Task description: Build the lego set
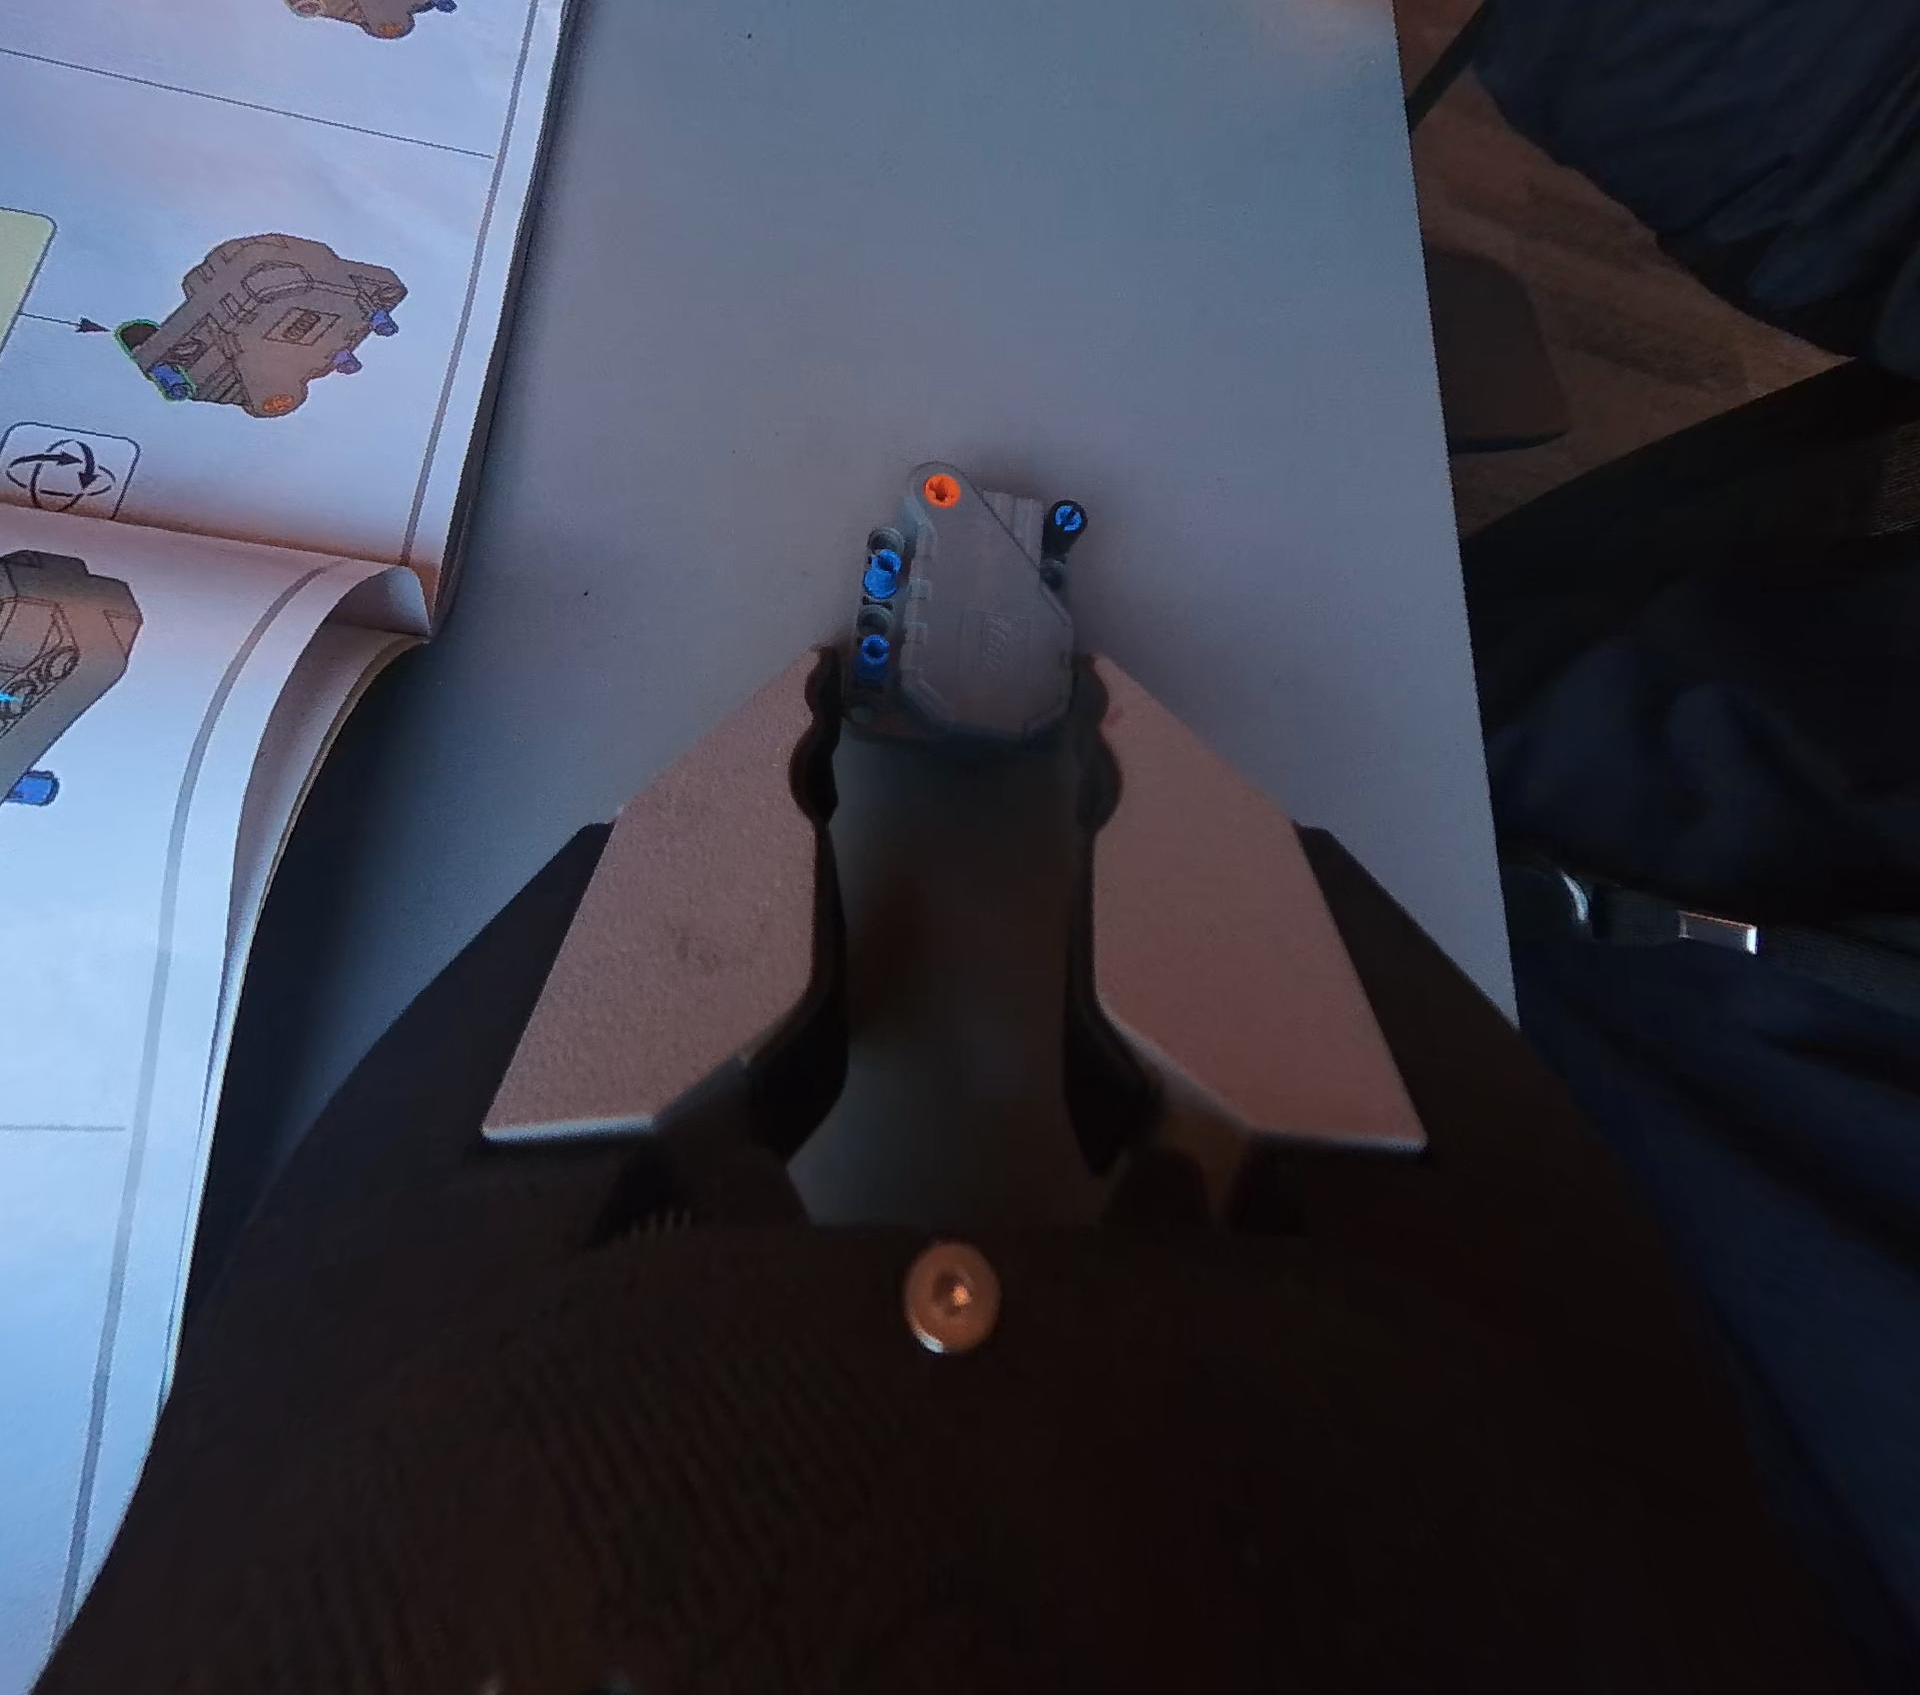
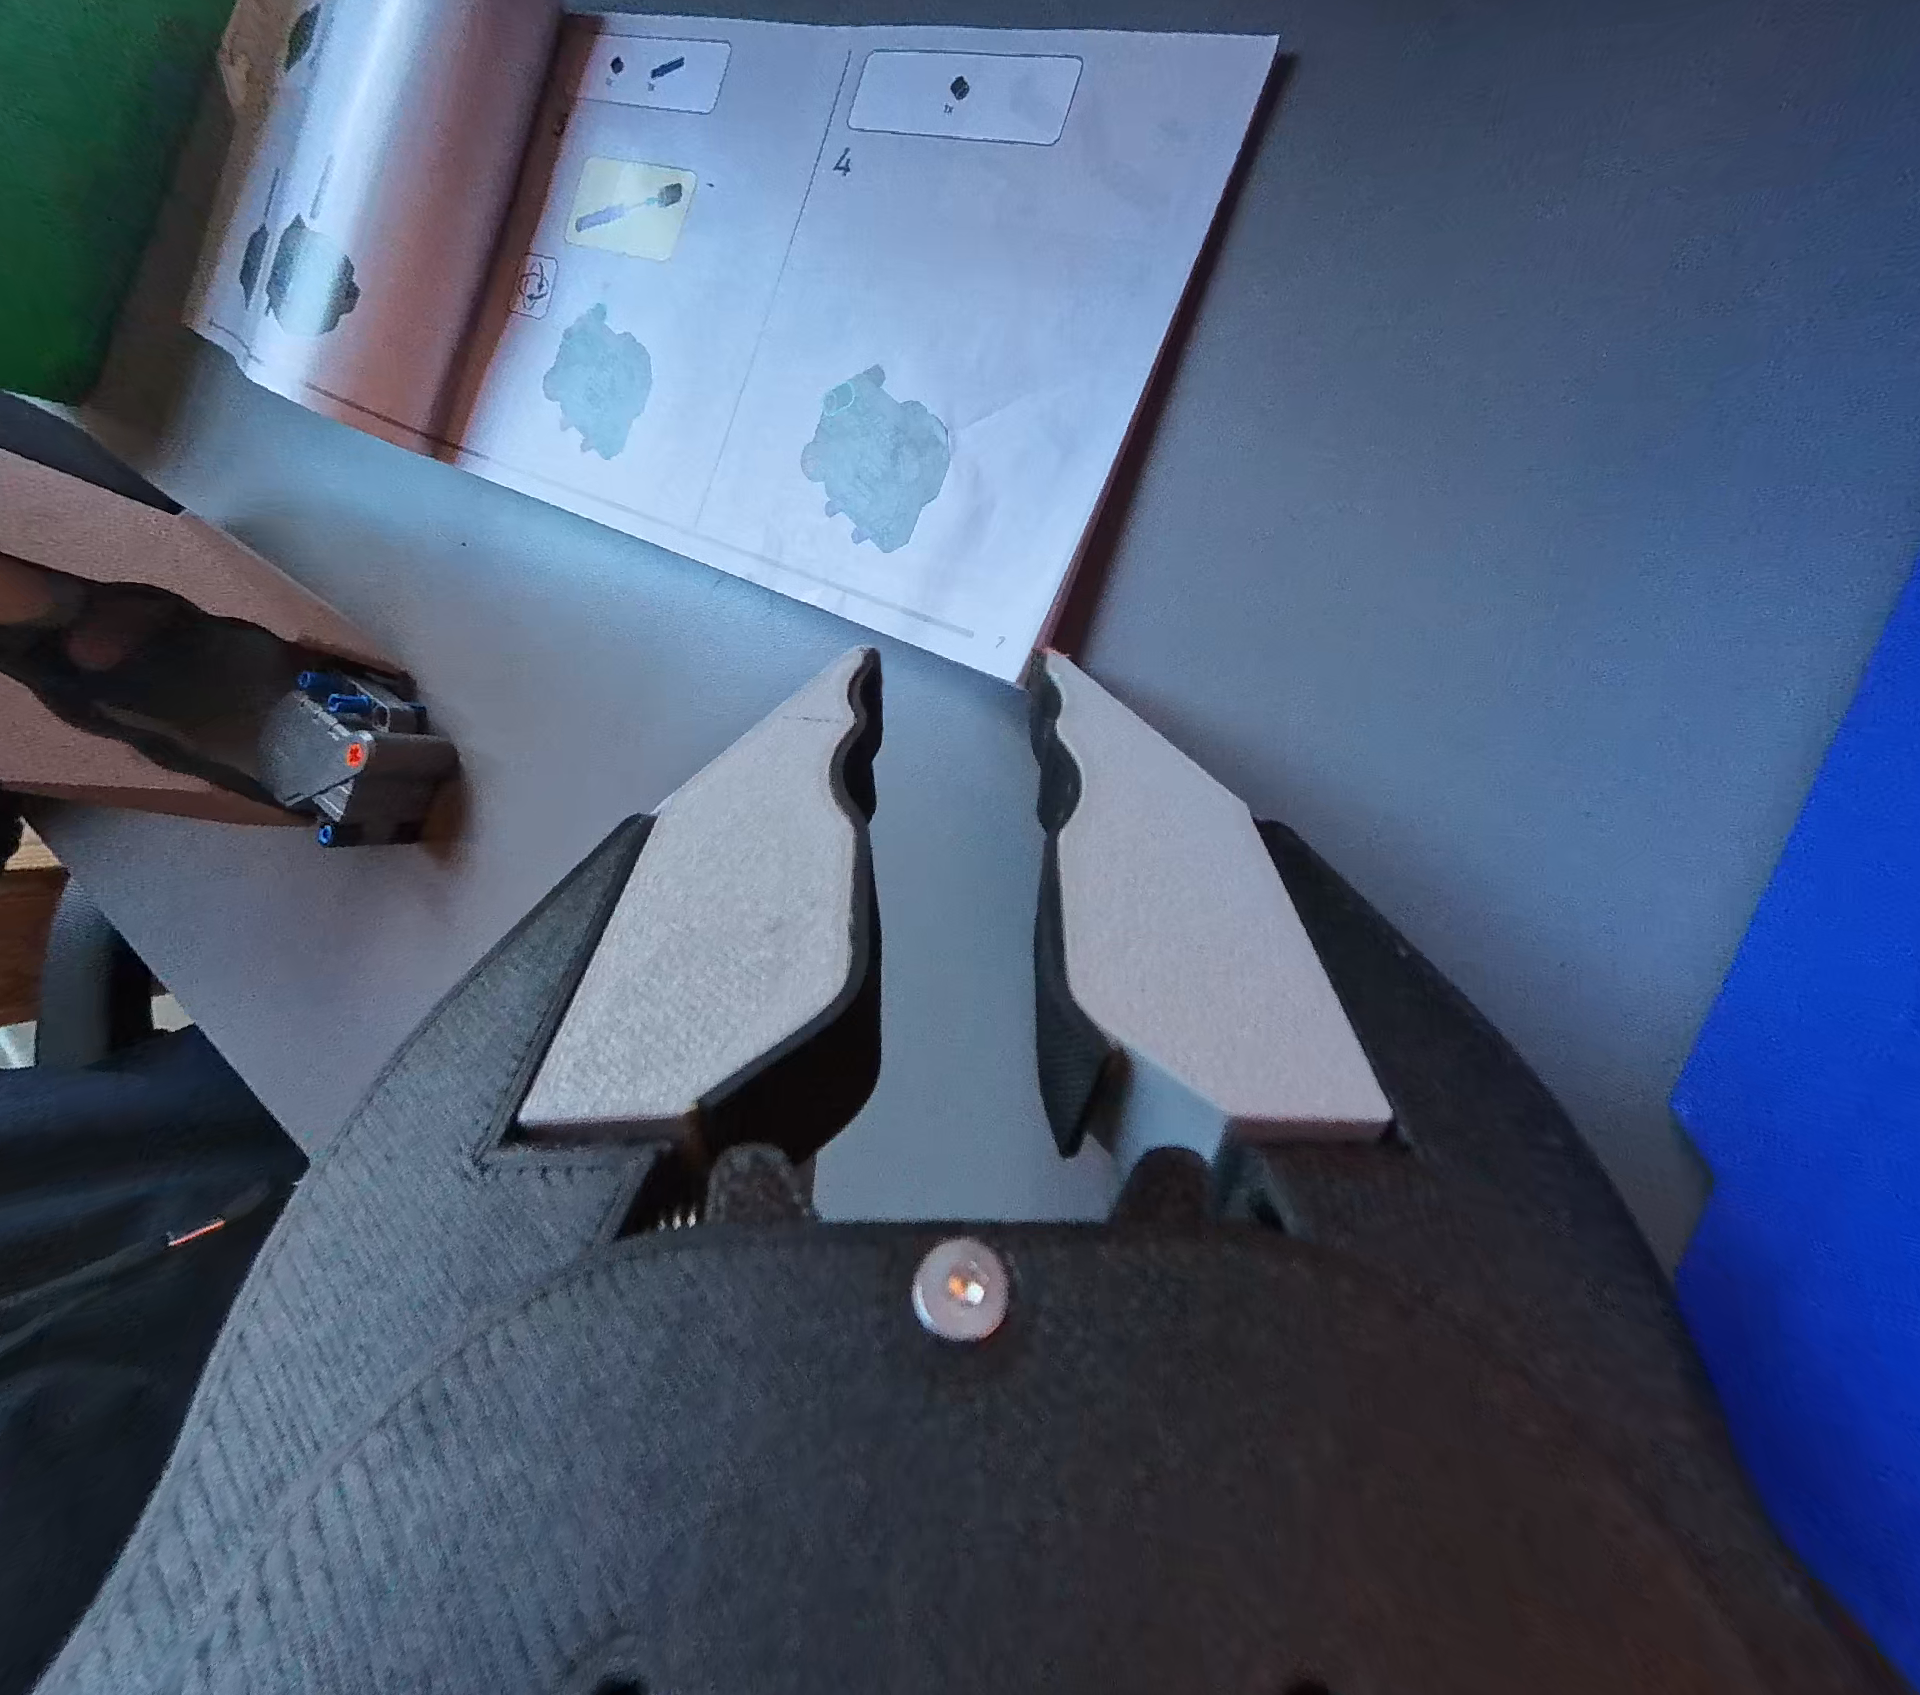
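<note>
My left gripper (image 1: 951,695) is shut on a grey lego motor block (image 1: 982,617) with an orange axle hole (image 1: 941,490), blue pins (image 1: 881,575) on its left side and a black piece with a blue pin (image 1: 1065,523) on its right. It holds the block low over the grey table (image 1: 935,191). In the right wrist view the same block (image 2: 353,762) shows at the left, in the left gripper's fingers (image 2: 156,606). My right gripper (image 2: 954,689) is open and empty above the table, just short of the instruction booklet (image 2: 831,315).
The open booklet (image 1: 260,191) lies at the table's left in the left wrist view. A blue object (image 2: 1818,1074) sits at the right edge of the right wrist view, a green one (image 2: 114,35) at its far left. The table edge (image 1: 1434,398) drops to dark fabric.
</note>
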`<act>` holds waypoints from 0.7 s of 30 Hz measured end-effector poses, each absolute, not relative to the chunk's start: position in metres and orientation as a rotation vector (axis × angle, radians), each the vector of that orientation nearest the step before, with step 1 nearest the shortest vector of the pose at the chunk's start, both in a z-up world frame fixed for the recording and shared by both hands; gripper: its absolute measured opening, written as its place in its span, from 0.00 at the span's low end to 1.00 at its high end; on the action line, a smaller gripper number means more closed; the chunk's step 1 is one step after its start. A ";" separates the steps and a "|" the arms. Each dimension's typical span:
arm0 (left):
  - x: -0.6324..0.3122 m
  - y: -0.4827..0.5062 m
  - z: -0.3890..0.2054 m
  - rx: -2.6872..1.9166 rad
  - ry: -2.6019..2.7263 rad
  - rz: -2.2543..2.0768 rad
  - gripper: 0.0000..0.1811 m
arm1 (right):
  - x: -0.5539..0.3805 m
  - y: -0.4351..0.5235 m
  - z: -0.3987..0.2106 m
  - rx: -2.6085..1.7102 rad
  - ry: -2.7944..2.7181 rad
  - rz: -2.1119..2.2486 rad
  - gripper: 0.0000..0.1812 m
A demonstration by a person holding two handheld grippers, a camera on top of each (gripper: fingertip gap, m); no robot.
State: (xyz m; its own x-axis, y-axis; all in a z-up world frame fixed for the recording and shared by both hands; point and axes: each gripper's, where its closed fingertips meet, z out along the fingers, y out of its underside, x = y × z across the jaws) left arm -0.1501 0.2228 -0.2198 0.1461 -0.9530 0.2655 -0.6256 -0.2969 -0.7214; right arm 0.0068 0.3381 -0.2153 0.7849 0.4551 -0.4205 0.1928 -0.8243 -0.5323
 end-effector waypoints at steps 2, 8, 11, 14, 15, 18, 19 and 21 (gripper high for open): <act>-0.150 0.223 -0.220 -1.987 1.505 -0.985 0.23 | 0.006 0.338 -0.215 -2.507 -0.493 0.751 0.14; -0.150 0.223 -0.220 -1.987 1.505 -0.985 0.23 | 0.004 0.337 -0.215 -2.503 -0.502 0.759 0.13; -0.150 0.223 -0.220 -1.986 1.506 -0.984 0.23 | 0.004 0.338 -0.215 -2.502 -0.502 0.758 0.11; -0.150 0.223 -0.220 -1.986 1.506 -0.984 0.23 | 0.005 0.339 -0.220 -2.512 -0.498 0.761 0.09; -0.150 0.223 -0.220 -1.986 1.506 -0.984 0.23 | 0.005 0.339 -0.221 -2.513 -0.495 0.767 0.08; -0.150 0.223 -0.220 -1.987 1.505 -0.985 0.23 | 0.006 0.339 -0.222 -2.512 -0.486 0.771 0.08; -0.150 0.223 -0.220 -1.987 1.505 -0.985 0.23 | 0.006 0.339 -0.222 -2.511 -0.485 0.771 0.07; -0.150 0.223 -0.220 -1.986 1.505 -0.984 0.23 | 0.007 0.340 -0.222 -2.510 -0.488 0.765 0.06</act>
